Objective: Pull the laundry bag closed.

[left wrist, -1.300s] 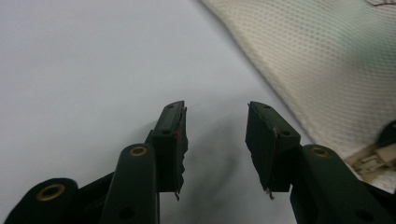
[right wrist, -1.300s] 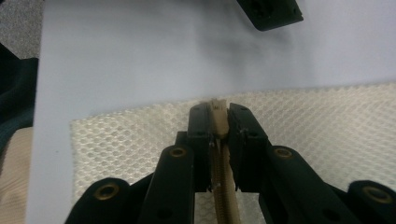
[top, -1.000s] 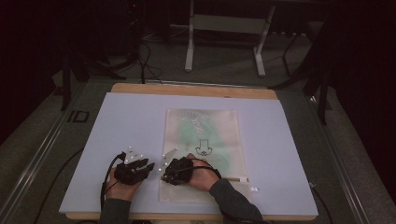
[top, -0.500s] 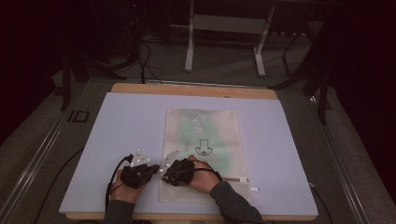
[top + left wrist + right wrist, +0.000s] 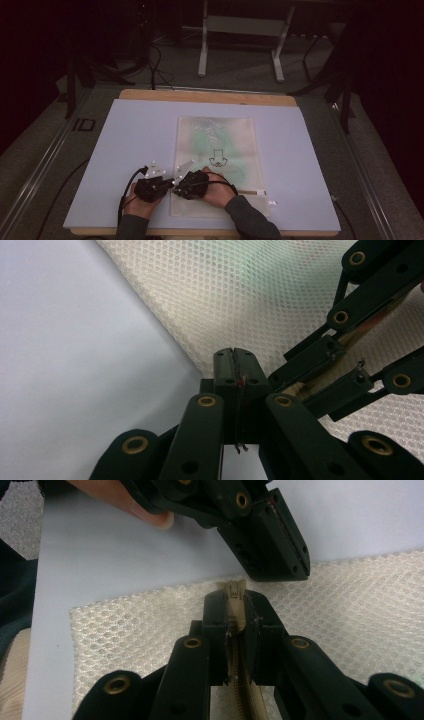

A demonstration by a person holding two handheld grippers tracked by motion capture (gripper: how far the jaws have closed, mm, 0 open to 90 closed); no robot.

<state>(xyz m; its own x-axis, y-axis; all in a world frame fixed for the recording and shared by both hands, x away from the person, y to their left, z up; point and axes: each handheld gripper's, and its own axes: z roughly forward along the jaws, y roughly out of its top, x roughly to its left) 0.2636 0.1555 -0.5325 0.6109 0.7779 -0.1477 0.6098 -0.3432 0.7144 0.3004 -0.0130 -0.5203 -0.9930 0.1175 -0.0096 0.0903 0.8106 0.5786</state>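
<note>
A cream mesh bag [image 5: 220,145] lies flat on the pale blue mat [image 5: 125,135], with a green item and a dark print showing through it. Both hands work at its near left corner. My right gripper [image 5: 235,597] is shut on the tan zipper [image 5: 235,612] that runs along the bag's edge [image 5: 360,610]. My left gripper [image 5: 234,357] is shut too, its tips pinching the mesh edge [image 5: 260,290] beside the zipper's end. In the right gripper view the left gripper [image 5: 282,572] comes in from above. In the high view the left gripper [image 5: 169,186] and right gripper [image 5: 178,189] nearly touch.
The mat covers a wooden table [image 5: 200,96]. Metal stand legs [image 5: 202,45] and cables [image 5: 155,65] stand on the dark floor beyond. A small white tab [image 5: 270,202] lies off the bag's near right corner. A cable [image 5: 122,200] loops from the left gripper.
The left hand has shifted slightly right, up to the bag's left edge beside the right gripper. The right hand and the bag have stayed put.
</note>
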